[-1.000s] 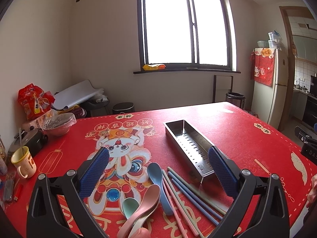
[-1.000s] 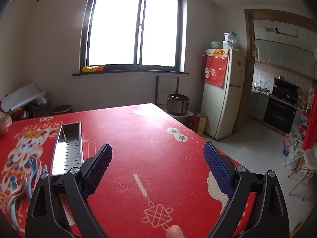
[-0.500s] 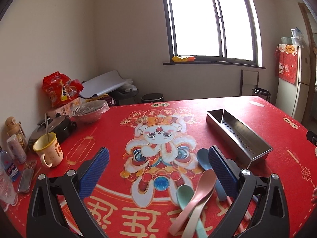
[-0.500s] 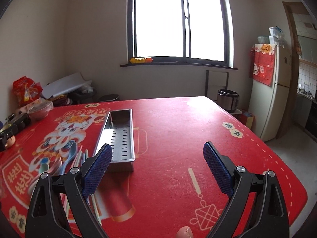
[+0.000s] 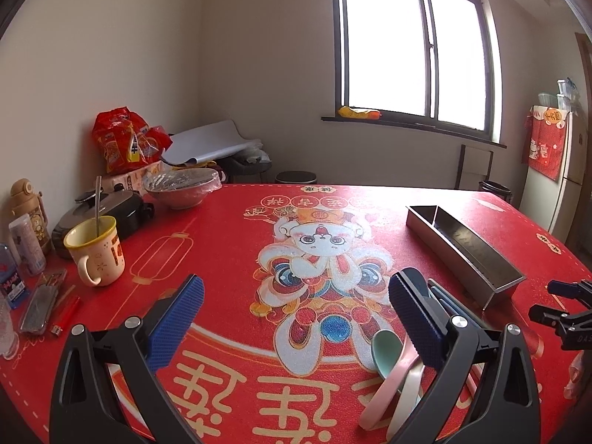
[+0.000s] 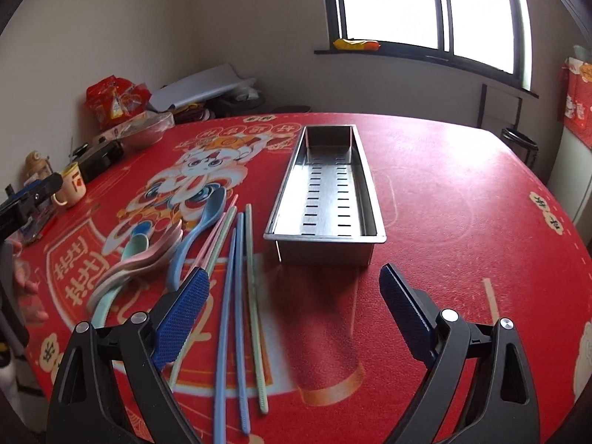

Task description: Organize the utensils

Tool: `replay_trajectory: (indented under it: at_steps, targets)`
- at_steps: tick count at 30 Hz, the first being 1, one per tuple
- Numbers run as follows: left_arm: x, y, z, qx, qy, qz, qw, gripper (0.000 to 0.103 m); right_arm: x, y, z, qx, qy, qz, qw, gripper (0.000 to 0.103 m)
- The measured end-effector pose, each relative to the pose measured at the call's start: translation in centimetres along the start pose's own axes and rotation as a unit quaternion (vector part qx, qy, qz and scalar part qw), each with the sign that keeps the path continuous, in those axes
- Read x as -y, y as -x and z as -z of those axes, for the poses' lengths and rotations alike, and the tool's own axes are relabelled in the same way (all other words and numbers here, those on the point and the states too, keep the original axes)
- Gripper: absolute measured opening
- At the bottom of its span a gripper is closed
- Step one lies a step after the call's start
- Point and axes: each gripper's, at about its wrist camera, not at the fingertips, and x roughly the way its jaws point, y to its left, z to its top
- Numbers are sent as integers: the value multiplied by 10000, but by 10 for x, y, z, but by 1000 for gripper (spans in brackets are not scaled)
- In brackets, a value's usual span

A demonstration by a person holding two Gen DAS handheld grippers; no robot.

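Observation:
A long steel utensil tray with a slotted bottom lies empty on the red table mat; in the left wrist view the tray is at right. Left of it lie several pastel chopsticks, a blue spoon, and stacked pink and mint spoons. My right gripper is open, hovering in front of the tray's near end, with the chopsticks under its left finger. My left gripper is open above the mat, its right finger over the spoons.
At the table's left edge stand a yellow mug with a straw, a black pot, a covered bowl, bottles, a red lighter and a snack bag. A fridge stands at right.
Both grippers swung left: the right one now faces the tray and chopsticks, the left one shows more of the table's left side. Both stayed open.

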Motion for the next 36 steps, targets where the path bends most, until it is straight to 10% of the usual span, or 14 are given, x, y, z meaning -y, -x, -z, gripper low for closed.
replay_trajectory:
  at_steps: [3, 5, 16, 36]
  targets:
    - [5, -5, 5, -85, -10, 21, 10000, 98, -2, -7, 3, -141, 214, -99, 9996, 90]
    - [8, -7, 10, -80, -12, 3, 10000, 98, -4, -10, 4, -250, 353, -142, 9990, 68]
    - [15, -15, 27, -111, -60, 175, 9998, 97, -43, -19, 13, -672, 1170, -551, 9893, 18]
    - [19, -19, 29, -176, -114, 400, 9990, 87, -45, -28, 29, -1343, 1221, -723, 9807, 11]
